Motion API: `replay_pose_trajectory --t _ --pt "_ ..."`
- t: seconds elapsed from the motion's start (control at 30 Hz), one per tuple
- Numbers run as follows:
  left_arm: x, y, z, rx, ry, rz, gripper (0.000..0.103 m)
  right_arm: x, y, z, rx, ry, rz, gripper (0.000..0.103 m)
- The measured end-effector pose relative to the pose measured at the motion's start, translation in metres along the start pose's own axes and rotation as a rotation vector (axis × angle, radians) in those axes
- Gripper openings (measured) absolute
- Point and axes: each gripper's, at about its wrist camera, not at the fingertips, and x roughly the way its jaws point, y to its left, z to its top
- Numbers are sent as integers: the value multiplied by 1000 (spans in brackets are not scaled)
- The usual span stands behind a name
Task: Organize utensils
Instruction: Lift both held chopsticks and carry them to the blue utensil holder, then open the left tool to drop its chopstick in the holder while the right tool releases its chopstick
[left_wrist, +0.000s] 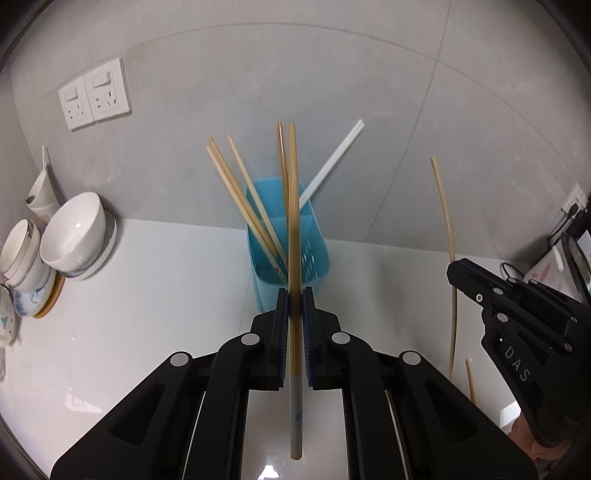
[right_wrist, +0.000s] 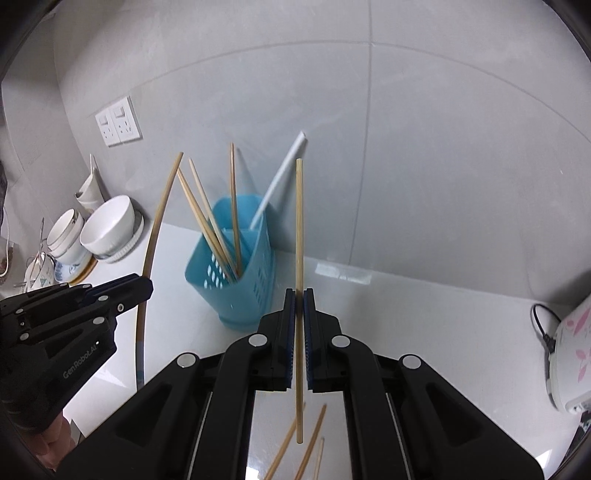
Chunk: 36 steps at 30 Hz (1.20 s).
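Two chopsticks lifted, one per claw, short of the blue holder.

Left wrist view: left claw (left_wrist: 294, 295) clamped on a brown chopstick (left_wrist: 293, 221) with a grey-striped lower end, upright, directly in front of the blue holder (left_wrist: 314, 258) on the white counter (left_wrist: 166, 295). Best lowered tip-first, clear of the sticks already leaning inside. Right wrist view: right claw (right_wrist: 299, 295) pinched on a pale chopstick (right_wrist: 299, 229), holder (right_wrist: 255, 266) ahead-left; loose sticks (right_wrist: 314, 435) lying below. Better dropped in one at a time to avoid crossing.
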Motion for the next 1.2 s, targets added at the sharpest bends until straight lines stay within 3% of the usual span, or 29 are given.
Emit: replay_pose_trajectory --t 0.43,0.83,1.2 --pt "6 16 53 -70 -177 -66 7 11 0 48 29 -84 48 3" --pt "33 31 75 -153 -356 -94 7 31 -12 59 68 -113 95 3" --pt "66 29 64 -147 -355 -79 7 52 -10 56 68 -90 128 3"
